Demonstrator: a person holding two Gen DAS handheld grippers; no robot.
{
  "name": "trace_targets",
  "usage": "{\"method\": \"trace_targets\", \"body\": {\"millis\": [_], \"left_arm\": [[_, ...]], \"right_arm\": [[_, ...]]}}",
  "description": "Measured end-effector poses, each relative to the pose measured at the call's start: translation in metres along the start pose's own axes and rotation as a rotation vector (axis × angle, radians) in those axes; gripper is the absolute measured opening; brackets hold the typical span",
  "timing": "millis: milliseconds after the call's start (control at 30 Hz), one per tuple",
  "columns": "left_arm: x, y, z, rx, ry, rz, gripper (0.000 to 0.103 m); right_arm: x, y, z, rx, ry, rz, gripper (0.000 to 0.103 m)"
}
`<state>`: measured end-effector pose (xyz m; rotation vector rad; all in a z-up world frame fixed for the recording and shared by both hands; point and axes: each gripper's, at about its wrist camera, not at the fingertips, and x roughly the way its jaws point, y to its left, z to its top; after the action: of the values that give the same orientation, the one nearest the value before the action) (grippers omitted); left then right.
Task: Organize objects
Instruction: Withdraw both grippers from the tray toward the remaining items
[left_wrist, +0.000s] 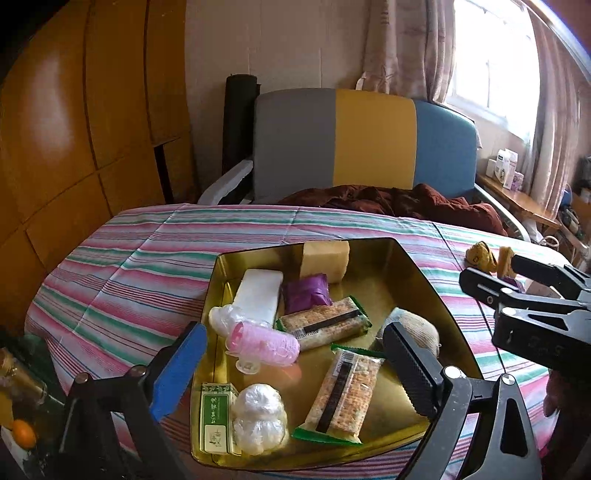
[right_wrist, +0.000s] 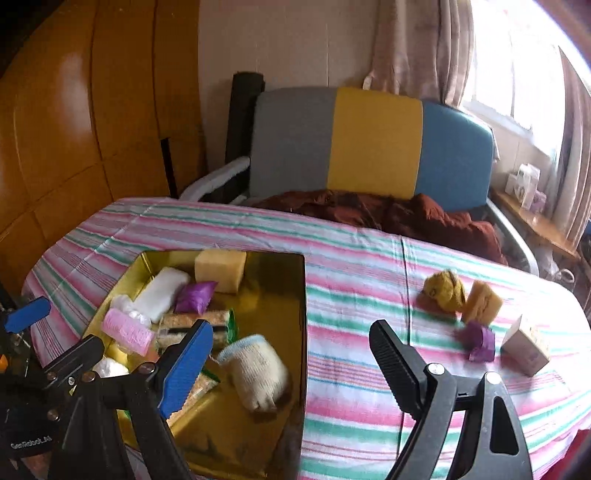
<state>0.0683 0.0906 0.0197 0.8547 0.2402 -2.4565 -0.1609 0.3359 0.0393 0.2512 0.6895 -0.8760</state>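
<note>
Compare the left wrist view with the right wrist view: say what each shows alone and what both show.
Only the left wrist view shows the green box and the whole cracker pack at the near end of the gold tray.

Only the right wrist view shows the purple roll and the small carton plainly on the striped cloth.

Both show the tray with the pink roller, the glove, the yellow sponge, and both grippers open and empty.
</note>
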Motion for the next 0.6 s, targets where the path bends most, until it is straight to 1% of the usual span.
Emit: {"method": "trace_targets", "body": {"millis": [67,300,600], "left_arm": [[0.001,-0.003,-0.001,0.008,0.004,-0.001,0.097],[0.006,-0.01,-0.006,0.023,0.027,-0.009,0.097],[0.013,-0.02,-0.01,0.047,0.054,-0.027,0.097]], "right_arm": [[0.004,-0.001,-0.003,0.0,0.024,-0.002,0.085],[0.01,-0.007,-0.011,0.024,0.058,0.067,0.084],[0.017,-0.025,-0.019,0.057,0.091,0.058,0.084]]}}
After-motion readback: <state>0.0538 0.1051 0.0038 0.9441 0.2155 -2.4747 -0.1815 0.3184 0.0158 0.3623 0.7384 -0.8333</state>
